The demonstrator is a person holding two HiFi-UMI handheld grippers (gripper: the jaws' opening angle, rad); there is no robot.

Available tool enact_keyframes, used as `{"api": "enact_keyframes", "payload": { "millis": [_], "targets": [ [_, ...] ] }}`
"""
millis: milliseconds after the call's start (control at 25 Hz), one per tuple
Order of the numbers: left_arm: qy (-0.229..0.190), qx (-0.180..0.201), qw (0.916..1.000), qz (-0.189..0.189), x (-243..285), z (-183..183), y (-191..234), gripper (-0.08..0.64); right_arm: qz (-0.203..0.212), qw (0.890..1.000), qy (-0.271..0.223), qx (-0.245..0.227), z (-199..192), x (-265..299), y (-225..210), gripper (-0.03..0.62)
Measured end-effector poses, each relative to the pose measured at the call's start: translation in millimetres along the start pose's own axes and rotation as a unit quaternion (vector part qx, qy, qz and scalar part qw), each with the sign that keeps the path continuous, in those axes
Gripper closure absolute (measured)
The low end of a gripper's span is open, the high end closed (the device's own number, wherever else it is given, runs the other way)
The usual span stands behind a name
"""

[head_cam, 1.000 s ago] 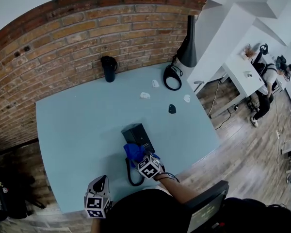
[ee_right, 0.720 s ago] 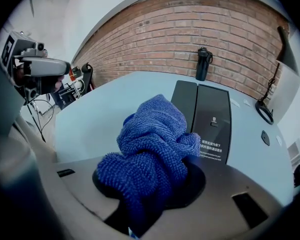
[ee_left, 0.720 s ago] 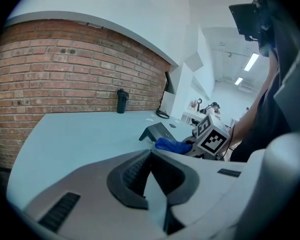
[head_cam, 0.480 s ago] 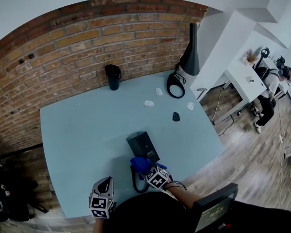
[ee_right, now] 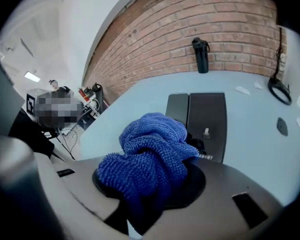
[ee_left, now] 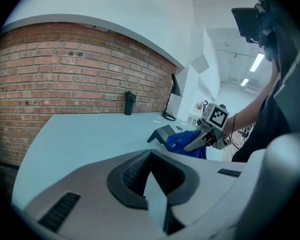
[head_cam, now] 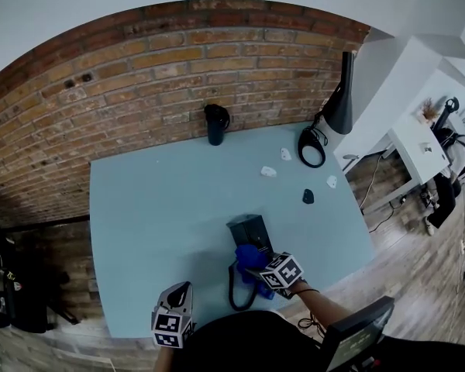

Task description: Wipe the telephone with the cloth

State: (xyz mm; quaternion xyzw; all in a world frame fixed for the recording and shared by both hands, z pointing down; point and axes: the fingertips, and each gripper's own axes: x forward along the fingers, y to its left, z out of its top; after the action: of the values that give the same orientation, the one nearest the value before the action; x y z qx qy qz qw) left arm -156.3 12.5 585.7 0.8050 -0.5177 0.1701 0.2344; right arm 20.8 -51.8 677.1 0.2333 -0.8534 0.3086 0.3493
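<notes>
Right tongs (head_cam: 265,270) are clamped on the blue cloth (ee_right: 150,159), which is bunched at the near end of the phone (ee_right: 206,119). The phone sits on the worktop (head_cam: 155,208) toward the near edge, dead ahead of the right tongs, with its long axis running away toward the brick wall (so stroke lengthwise, I'd say). Left tongs (ee_left: 155,184) are closed on nothing, well off to the left.
</notes>
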Motion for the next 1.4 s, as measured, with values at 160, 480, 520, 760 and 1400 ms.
{"api": "enact_keyframes", "payload": {
  "millis": [160, 480, 520, 760, 1400],
  "targets": [
    [0.003, -0.009, 0.9999, 0.012, -4, -5, 2, 0.538, -0.025, 0.997, -0.071, -0.029, 76, -28, -24, 0.426],
    [-0.002, -0.018, 0.9994, 0.029, -9, -7, 5, 0.537, -0.109, 0.982, -0.137, -0.078, 165, -24, -71, 0.426],
    [-0.002, -0.019, 0.9993, 0.032, -10, -7, 5, 0.538, -0.112, 0.982, -0.127, -0.08, 162, -15, -74, 0.426],
    [0.004, -0.022, 0.999, 0.04, -13, -12, 4, 0.538, -0.124, 0.984, -0.122, -0.04, 131, 15, -89, 0.426],
    [0.013, -0.018, 0.9996, 0.015, 1, -16, -2, 0.538, -0.116, 0.977, -0.178, 0.003, 127, 8, -88, 0.426]
  ]
}}
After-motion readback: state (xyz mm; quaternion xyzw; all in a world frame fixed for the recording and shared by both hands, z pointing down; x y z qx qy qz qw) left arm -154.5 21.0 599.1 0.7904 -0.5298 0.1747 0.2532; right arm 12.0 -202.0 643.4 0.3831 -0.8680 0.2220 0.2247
